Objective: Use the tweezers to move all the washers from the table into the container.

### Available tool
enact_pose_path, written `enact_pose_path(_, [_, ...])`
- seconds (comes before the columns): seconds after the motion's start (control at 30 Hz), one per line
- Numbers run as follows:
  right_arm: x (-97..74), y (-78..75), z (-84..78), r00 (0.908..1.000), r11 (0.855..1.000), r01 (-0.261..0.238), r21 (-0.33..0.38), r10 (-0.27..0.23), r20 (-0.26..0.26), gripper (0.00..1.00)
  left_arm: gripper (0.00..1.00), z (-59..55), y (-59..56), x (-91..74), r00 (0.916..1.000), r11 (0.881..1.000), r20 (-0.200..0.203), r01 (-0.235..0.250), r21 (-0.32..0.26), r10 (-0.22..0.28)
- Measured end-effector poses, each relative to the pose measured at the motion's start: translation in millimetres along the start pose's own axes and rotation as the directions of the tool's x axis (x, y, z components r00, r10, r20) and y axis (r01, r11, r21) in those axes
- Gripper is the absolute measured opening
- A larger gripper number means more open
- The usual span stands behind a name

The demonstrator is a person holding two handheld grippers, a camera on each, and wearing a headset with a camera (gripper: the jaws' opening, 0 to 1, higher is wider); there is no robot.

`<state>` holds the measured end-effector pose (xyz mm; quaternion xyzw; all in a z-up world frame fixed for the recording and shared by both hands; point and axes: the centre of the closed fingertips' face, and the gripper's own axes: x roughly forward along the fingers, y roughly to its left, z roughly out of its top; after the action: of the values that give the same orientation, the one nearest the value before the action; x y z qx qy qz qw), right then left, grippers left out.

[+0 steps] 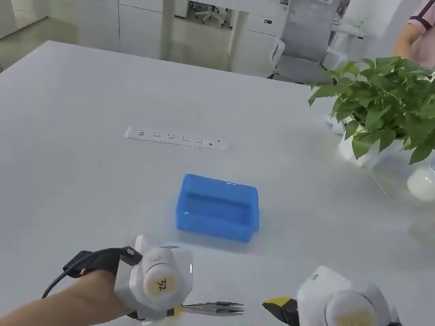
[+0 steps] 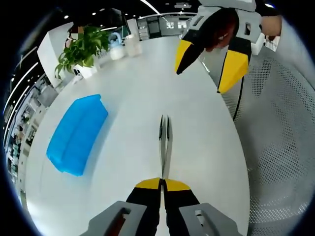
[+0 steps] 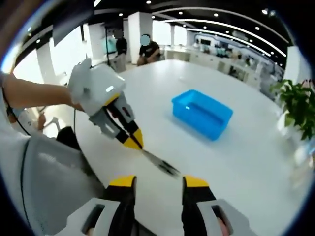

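White table [image 1: 81, 102], blue container [image 1: 217, 207] sitting open on it. Left gripper [image 2: 162, 186] is on the near side of the container, jaws clamped on the tweezers. Right gripper [image 3: 158, 183] is near-right of the container, jaws apart, holding nothing. Tweezers [image 2: 164, 142] have their tips closed, pointing away from the container's near-left corner.

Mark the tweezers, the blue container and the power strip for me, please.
tweezers [image 2: 165, 140], left gripper view, middle of the two arms.
blue container [image 1: 214, 229], head view, its near outer wall.
power strip [image 1: 177, 138], head view, middle of its top face.
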<state>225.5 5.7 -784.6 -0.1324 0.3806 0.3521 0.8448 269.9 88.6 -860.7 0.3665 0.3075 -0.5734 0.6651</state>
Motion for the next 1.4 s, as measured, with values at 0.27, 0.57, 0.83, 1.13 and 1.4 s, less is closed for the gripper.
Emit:
enact_pose_path(0.27, [-9.1,-1.5,3.1,0.9995,0.999,0.022,0.032,-0.023,0.020,0.41,0.00,3.4,11.2,5.3,0.9999,1.000,-0.016,-0.005,-0.022,0.004])
enact_pose_path(0.57, [-21.3,-6.3,23.0,0.9933,0.996,0.058,0.067,-0.064,0.096,0.46,0.25,-6.4,17.7,-3.5,0.9953,0.974,-0.049,-0.092,-0.205,0.084])
enact_pose_path(0.83, [-37.2,-18.8,34.8,0.9818,0.991,0.106,0.085,-0.118,0.149,0.54,0.61,-19.0,18.2,-48.4,0.9802,0.867,0.000,-0.175,-0.467,0.198])
enact_pose_path(1.13, [-49.2,-40.1,30.4,0.9718,0.978,0.134,0.159,-0.161,0.172,0.70,0.89,-19.1,17.2,-120.2,0.9130,0.698,0.039,-0.282,-0.658,0.406])
enact_pose_path(1.4, [-53.7,-56.9,28.0,0.9593,0.961,0.173,0.215,-0.214,0.184,0.83,0.99,-17.7,9.4,-146.9,0.8760,0.626,0.004,-0.342,-0.701,0.482])
